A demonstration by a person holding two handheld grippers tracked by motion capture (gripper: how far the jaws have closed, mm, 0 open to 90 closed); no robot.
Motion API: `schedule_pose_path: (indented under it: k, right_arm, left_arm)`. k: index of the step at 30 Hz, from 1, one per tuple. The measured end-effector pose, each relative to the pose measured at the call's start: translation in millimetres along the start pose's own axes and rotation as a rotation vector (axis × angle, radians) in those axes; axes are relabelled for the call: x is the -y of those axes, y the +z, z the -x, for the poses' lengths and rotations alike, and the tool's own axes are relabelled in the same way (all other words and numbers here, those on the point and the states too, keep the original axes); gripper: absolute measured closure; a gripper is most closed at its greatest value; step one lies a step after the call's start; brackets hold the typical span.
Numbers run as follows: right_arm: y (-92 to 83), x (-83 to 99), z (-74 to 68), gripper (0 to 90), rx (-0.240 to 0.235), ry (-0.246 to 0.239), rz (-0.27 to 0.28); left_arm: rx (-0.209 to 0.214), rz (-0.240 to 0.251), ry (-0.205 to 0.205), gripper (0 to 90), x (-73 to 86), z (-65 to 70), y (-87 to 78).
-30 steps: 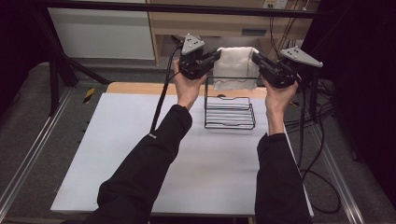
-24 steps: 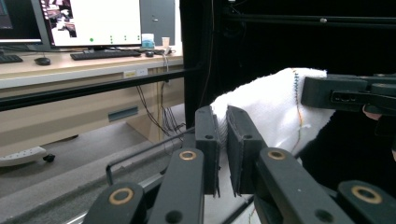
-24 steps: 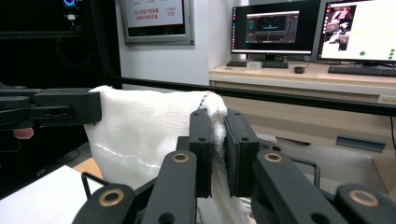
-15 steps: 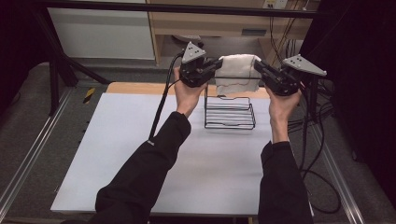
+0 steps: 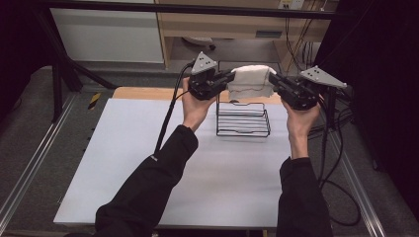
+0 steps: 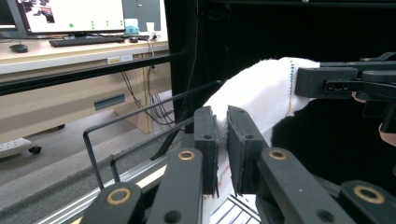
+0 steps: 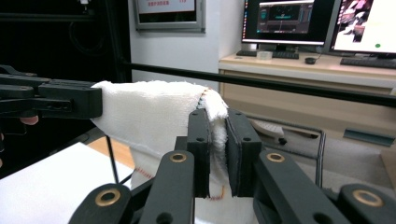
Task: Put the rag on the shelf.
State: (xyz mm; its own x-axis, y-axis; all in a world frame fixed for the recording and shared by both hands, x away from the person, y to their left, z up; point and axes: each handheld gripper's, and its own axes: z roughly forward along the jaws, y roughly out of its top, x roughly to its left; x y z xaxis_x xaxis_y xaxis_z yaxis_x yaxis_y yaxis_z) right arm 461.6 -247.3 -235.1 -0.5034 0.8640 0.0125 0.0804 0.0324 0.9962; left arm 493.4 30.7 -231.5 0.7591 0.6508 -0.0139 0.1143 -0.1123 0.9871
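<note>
Above the wire rack: white towel; left claw clamped on it; right claw clamped on it

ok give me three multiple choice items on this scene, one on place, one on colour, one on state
1. Where is the towel?
A. flat on the table
B. above the wire rack
C. on the floor

2. What colour is the towel?
A. white
B. blue
C. black

3. How is the towel held?
A. by the left gripper alone
B. by neither
C. by the left and the right gripper, one at each end

Answers: 1 B, the high view shows it over the rack; 2 A, white terry in all views; 3 C, each gripper view shows jaws pinching cloth.
</note>
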Motion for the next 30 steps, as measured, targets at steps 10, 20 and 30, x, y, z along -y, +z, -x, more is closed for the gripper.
schedule_pose_path:
  k: [10, 20, 30]
  right_arm:
    - [-8.9, 7.5, -3.1, 80.7, -0.027, -0.006, -0.041]
    - [-11.0, 18.5, -3.8, 81.0, -0.038, -0.012, -0.060]
    - [-11.3, 23.7, -3.7, 81.1, -0.036, -0.014, -0.061]
  left_arm:
    - [0.015, -0.041, -0.005, 80.5, 6.1, 4.3, -4.5]
    - [0.032, -0.076, -0.017, 76.7, 14.3, 6.2, -6.1]
    - [0.015, -0.077, -0.046, 65.2, -3.6, -1.4, -23.0]
